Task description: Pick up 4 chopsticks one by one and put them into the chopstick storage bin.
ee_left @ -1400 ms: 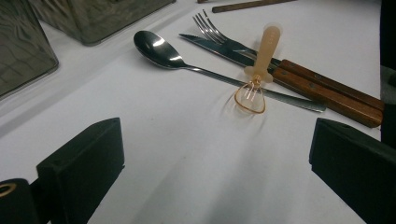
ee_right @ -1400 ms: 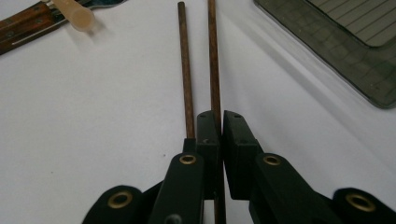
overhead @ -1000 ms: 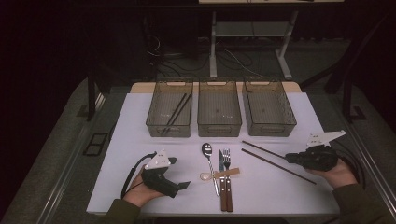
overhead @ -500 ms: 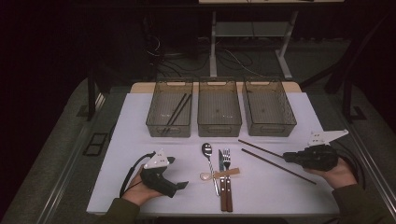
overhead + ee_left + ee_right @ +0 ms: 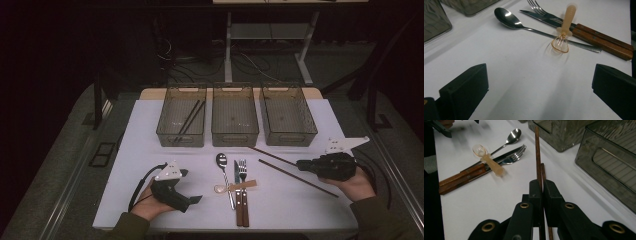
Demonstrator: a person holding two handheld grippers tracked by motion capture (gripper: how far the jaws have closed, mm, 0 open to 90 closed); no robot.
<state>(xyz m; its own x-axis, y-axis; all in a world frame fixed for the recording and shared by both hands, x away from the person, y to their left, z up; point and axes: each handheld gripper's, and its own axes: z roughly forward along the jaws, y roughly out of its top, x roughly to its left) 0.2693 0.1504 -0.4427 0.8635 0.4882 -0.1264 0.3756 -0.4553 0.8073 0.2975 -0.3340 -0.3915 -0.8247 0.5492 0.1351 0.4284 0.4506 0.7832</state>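
Right hand-held gripper [image 5: 541, 185]: jaws pressed together on one chopstick [image 5: 537, 152], pinched near one end. In the high view this chopstick [image 5: 272, 154] runs from the right hand-held gripper [image 5: 302, 165] toward the front of the right bin [image 5: 289, 135]. A second chopstick [image 5: 298, 178] lies on the tabletop [image 5: 150, 130] just beside it; in the right gripper view the second chopstick [image 5: 544, 173] sits close against the held one at the jaws.

Left hand-held gripper [image 5: 196, 199]: jaws spread, nothing between them, resting low at the near left of the tabletop and facing the metal spoon [image 5: 510, 21], plastic spoon [image 5: 565, 30], fork [image 5: 537, 8] and knife [image 5: 564, 21].

Left bin [image 5: 182, 137] already holds two chopsticks [image 5: 187, 120]; the held one probably belongs there.

Risks, as judged:
- End grip on a long thin stick gives a long lever. The free end may droop or swivel between the pads, and a quick swing could twist it out
- The neighbouring chopstick is so close to the jaws that it may be dragged or flicked off the tabletop on lift
- The route to the left bin crosses the middle bin [image 5: 235, 134] and the cutlery. A low free end may strike a rim or scatter the spoons
- A steep release may leave the stick propped on the bin wall
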